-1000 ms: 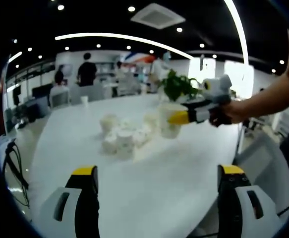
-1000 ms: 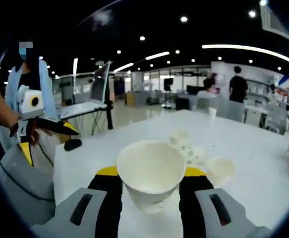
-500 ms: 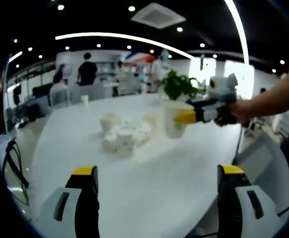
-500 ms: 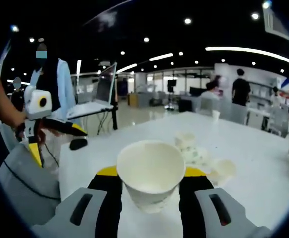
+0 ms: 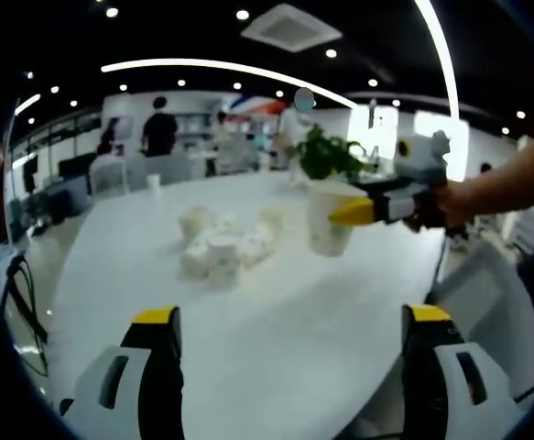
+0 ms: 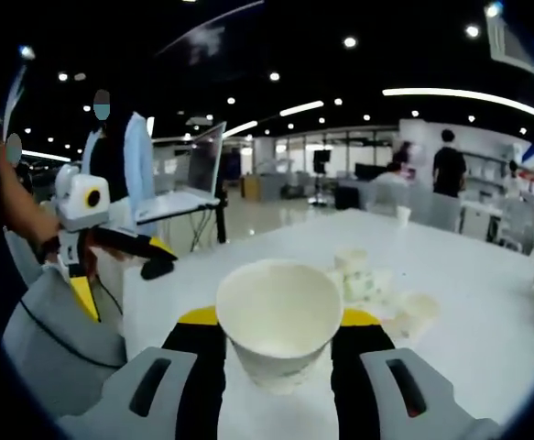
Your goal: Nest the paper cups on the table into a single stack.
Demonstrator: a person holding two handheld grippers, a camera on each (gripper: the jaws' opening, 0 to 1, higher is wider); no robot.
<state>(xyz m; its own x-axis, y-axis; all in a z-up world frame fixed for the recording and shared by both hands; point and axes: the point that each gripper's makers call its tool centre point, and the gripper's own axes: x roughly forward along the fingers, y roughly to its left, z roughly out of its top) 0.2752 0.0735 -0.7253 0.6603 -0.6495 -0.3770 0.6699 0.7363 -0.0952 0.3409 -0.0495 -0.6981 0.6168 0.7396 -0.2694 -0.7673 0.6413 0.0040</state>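
Left gripper hovered low over the white table, jaws spread wide, gripping nothing. Loose paper cups clustered mid-table. Off right, the right gripper clamped one paper cup, upright, above the table.
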